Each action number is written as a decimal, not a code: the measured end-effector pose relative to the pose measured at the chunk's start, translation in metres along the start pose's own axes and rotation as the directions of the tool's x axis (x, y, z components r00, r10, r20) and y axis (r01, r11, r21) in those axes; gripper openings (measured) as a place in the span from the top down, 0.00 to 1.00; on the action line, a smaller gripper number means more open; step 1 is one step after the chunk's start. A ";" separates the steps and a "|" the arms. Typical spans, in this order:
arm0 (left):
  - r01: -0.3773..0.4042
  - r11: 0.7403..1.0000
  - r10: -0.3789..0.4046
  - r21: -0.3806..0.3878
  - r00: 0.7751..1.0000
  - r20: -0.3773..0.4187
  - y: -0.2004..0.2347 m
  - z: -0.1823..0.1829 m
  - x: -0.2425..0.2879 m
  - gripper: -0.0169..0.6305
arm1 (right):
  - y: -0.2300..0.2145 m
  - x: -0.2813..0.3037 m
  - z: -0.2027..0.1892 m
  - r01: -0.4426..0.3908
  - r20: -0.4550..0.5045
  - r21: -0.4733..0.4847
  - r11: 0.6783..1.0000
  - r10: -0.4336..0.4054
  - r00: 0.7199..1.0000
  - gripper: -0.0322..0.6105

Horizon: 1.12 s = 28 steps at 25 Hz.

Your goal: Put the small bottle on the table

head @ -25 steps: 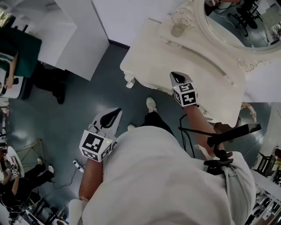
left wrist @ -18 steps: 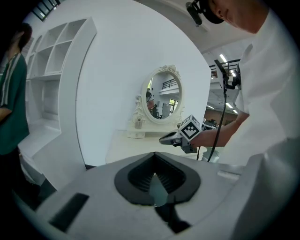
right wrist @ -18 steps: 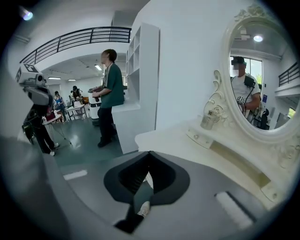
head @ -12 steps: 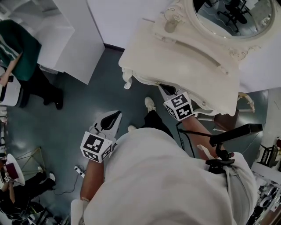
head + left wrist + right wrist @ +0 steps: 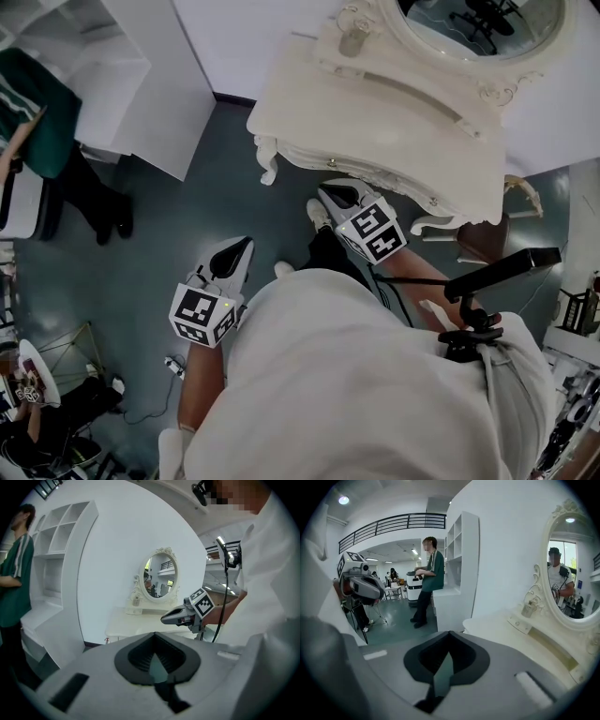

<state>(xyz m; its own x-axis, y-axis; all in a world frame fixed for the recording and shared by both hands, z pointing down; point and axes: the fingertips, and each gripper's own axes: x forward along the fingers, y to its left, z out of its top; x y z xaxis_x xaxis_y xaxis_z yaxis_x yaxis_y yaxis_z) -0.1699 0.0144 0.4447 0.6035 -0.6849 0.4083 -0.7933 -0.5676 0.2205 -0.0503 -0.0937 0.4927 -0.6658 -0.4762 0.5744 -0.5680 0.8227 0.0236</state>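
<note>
The small pale bottle (image 5: pixel 353 39) stands upright on the raised back ledge of the white dressing table (image 5: pixel 375 112), just left of the oval mirror (image 5: pixel 483 23). It also shows in the left gripper view, bottle (image 5: pixel 136 601), and in the right gripper view, bottle (image 5: pixel 529 607). My right gripper (image 5: pixel 330 195) is shut and empty, off the table's front edge over the floor. My left gripper (image 5: pixel 240 249) hangs lower left by my body, shut with nothing in it. Each gripper sees the other: right gripper (image 5: pixel 171 617), left gripper (image 5: pixel 370 588).
A white shelf unit (image 5: pixel 141 84) stands left of the table. A person in a green shirt (image 5: pixel 432 573) leans at it. A carved stool (image 5: pixel 487 234) sits under the table's right end. Grey-green floor (image 5: pixel 187 206) lies between shelf and table.
My right gripper has drawn back from above the tabletop, toward my body and leftwards, past the front edge. The left gripper has stayed where it was.
</note>
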 end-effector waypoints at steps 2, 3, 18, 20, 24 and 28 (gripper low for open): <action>-0.003 1.000 0.003 -0.001 1.000 0.003 -0.003 -0.006 -0.006 0.97 | 0.009 -0.002 -0.002 -0.003 -0.002 -0.013 1.000 0.003 1.000 0.95; -0.005 1.000 0.005 -0.002 1.000 0.003 -0.003 -0.008 -0.008 0.97 | 0.012 -0.002 -0.003 -0.006 -0.003 -0.021 1.000 0.006 1.000 0.95; 0.005 1.000 -0.005 0.005 1.000 -0.013 -0.004 -0.013 -0.003 0.97 | 0.031 -0.003 0.008 -0.049 0.014 -0.061 0.997 0.050 0.999 0.95; 0.008 1.000 -0.008 0.008 1.000 -0.012 -0.004 -0.013 -0.002 0.97 | 0.031 -0.003 0.009 -0.051 0.019 -0.065 0.997 0.052 0.998 0.95; 0.008 1.000 -0.007 0.010 1.000 -0.012 -0.002 -0.012 -0.001 0.97 | 0.033 -0.001 0.012 -0.059 0.022 -0.071 0.996 0.061 0.998 0.95; 0.006 1.000 -0.006 0.012 1.000 -0.014 -0.005 -0.011 -0.003 0.97 | 0.035 -0.005 0.014 -0.063 0.021 -0.082 0.995 0.065 0.998 0.95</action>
<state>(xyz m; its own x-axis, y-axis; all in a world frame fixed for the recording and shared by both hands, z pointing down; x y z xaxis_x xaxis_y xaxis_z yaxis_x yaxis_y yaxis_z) -0.1686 0.0248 0.4524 0.6069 -0.6752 0.4193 -0.7887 -0.5770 0.2123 -0.0741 -0.0671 0.4793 -0.7110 -0.4284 0.5576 -0.4835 0.8737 0.0547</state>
